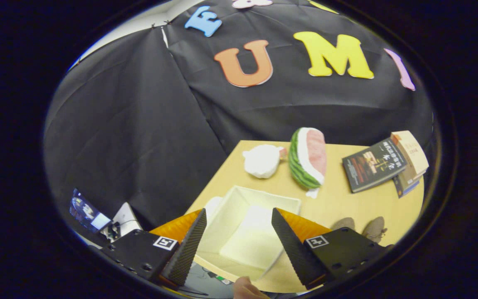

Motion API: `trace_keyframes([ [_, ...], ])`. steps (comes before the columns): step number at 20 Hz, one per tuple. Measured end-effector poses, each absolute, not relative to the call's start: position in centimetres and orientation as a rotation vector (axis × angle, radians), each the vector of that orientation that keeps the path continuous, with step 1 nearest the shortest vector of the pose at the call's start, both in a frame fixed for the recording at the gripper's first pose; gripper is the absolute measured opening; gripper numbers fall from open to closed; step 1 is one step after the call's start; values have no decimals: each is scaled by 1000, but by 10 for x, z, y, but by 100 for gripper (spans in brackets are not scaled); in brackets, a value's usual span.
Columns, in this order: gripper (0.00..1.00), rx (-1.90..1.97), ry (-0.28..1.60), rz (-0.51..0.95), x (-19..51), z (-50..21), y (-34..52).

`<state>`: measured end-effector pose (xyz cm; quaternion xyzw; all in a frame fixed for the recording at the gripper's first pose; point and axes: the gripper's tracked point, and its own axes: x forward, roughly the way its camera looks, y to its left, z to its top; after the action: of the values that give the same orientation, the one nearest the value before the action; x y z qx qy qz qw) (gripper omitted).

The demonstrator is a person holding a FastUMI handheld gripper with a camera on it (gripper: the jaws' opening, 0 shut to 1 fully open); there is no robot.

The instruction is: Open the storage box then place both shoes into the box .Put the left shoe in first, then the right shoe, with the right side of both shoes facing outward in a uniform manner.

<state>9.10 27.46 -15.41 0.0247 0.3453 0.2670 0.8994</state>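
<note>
The white, open-topped rectangular storage box [245,224] sits on the near part of the light wooden table [338,203], its pale fabric-like walls and flat bottom bare inside. It lies between and just ahead of the gripper [239,234], whose two ridged, wedge-shaped fingers are spread wide apart and grasp nothing. Beside the box, near one finger, the tops of two tan-brown shoes [365,227] show at the table's near edge; their sides cannot be told apart. Beyond the box rests a soft white lumpy object [262,160], and just beside it a plush watermelon slice [307,158] with a striped green rind and pink flesh. Further along the tabletop lies a loose stack of books [384,166], a dark-covered one uppermost. Black cloth hangs behind the table as the booth wall. A fingertip [245,288] shows below the box.
</note>
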Motion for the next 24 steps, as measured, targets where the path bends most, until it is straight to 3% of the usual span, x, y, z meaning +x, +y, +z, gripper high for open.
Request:
trace_keyframes([
  [10,96,-72,831,241,116,-300,101],
  [18,96,-67,985,110,103,-389,43],
  [24,43,-40,1033,138,106,-407,48],
])
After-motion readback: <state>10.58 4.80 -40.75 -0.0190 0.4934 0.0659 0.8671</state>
